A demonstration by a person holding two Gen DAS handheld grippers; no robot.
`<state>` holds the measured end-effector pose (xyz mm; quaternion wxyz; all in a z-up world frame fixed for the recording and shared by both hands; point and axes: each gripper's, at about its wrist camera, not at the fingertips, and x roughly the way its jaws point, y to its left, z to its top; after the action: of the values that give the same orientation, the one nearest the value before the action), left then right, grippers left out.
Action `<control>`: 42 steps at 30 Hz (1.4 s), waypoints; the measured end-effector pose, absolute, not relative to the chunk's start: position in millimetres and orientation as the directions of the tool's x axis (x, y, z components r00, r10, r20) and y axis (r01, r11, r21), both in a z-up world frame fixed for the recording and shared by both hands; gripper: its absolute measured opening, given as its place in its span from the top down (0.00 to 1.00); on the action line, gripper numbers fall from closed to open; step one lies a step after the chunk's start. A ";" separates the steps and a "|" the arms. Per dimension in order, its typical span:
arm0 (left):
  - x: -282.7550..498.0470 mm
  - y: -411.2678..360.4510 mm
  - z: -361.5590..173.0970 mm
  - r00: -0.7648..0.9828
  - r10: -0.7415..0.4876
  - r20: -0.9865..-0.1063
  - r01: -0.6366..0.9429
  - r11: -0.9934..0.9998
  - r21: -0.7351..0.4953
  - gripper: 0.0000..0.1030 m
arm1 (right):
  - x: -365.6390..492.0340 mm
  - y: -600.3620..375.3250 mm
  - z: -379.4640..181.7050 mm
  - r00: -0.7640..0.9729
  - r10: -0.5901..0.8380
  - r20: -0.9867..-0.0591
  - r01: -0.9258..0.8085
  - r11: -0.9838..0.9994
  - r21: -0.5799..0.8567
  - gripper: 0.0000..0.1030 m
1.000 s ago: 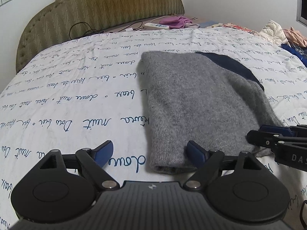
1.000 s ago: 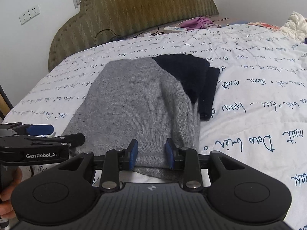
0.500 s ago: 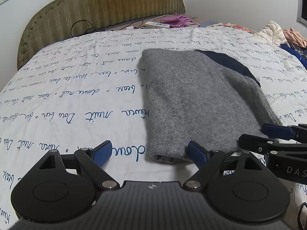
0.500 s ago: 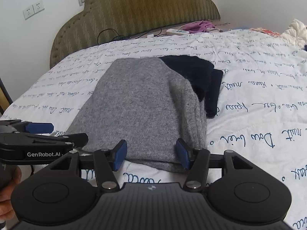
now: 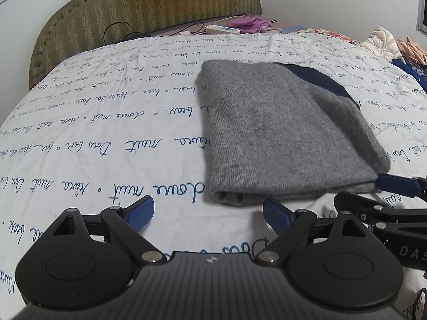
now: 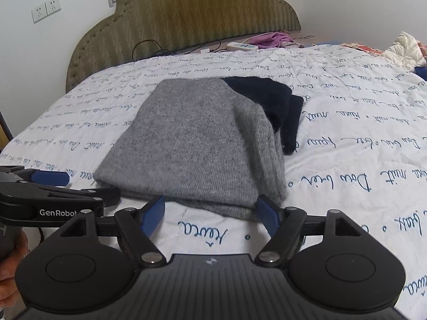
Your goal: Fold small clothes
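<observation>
A folded grey knitted garment [image 5: 280, 133] lies flat on a white quilted bedspread printed with blue handwriting [image 5: 106, 133], with a dark navy knitted part [image 6: 269, 101] showing at its far right side. The left gripper [image 5: 208, 212] is positioned just short of the garment's near folded edge, jaws spread wide, nothing between the blue fingertip pads [image 5: 141, 208]. The right gripper [image 6: 210, 212] sits at the same near edge, jaws likewise wide apart; its right pad [image 6: 267, 213] is just beside the garment's near right corner, and contact cannot be confirmed. An olive upholstered headboard [image 6: 202, 13] stands behind the bed. A white power strip [image 6: 241, 46] and a purple cloth [image 6: 275, 38] lie by it.
</observation>
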<state>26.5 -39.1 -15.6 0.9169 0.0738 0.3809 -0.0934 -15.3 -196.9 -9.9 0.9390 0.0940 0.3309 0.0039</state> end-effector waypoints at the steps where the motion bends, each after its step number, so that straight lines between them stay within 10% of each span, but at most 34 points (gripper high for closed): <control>1: 25.3 -38.2 -15.5 0.692 -0.115 -0.713 0.226 0.972 0.061 0.12 | -16.4 -196.4 -10.9 0.778 0.064 -0.625 0.061 0.982 0.177 0.24; 42: -2.6 -21.2 -26.5 0.703 -0.071 -0.708 0.173 0.982 0.073 0.00 | -38.0 -189.3 -22.1 0.749 -0.054 -0.660 0.163 0.981 0.106 0.07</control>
<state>-2.6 -21.2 -26.5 0.9203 0.0669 0.3798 -0.0662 -38.0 -189.3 -22.1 0.9320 0.0785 0.3491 -0.0582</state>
